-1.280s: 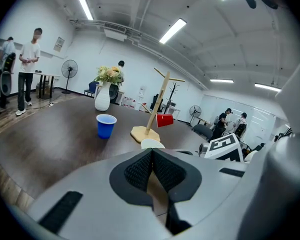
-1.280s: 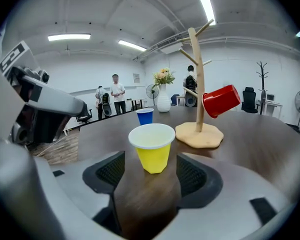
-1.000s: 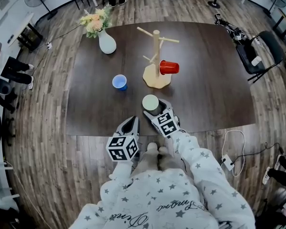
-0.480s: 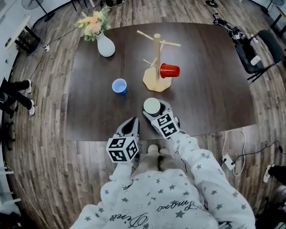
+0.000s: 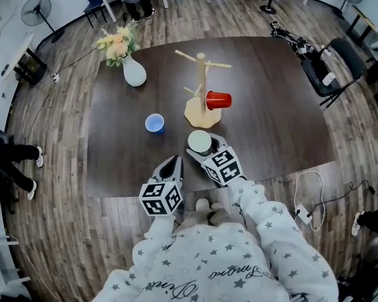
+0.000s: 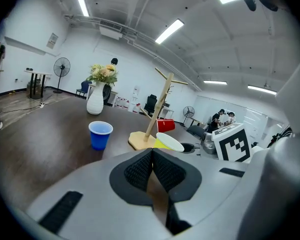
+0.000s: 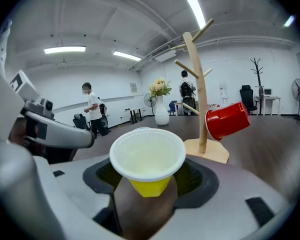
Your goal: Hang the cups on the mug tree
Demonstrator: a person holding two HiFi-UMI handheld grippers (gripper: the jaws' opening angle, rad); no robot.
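My right gripper (image 5: 200,147) is shut on a yellow cup (image 5: 199,141) with a white inside, held upright by its lower body (image 7: 147,159) just in front of the mug tree. The wooden mug tree (image 5: 201,83) stands mid-table with a red cup (image 5: 218,99) hanging on a low right peg (image 7: 226,120); its upper pegs are bare. A blue cup (image 5: 154,123) stands upright on the table to the tree's left (image 6: 100,134). My left gripper (image 5: 173,164) hovers at the table's near edge, its jaws shut with nothing between them (image 6: 151,151).
A white vase (image 5: 133,74) of flowers stands at the dark table's (image 5: 271,124) far left corner. Chairs (image 5: 331,68), fans and people stand around the room on the wooden floor.
My right gripper has lifted the yellow cup a little and brought it slightly closer to the tree base. The head view has shifted; the left gripper looks much the same.
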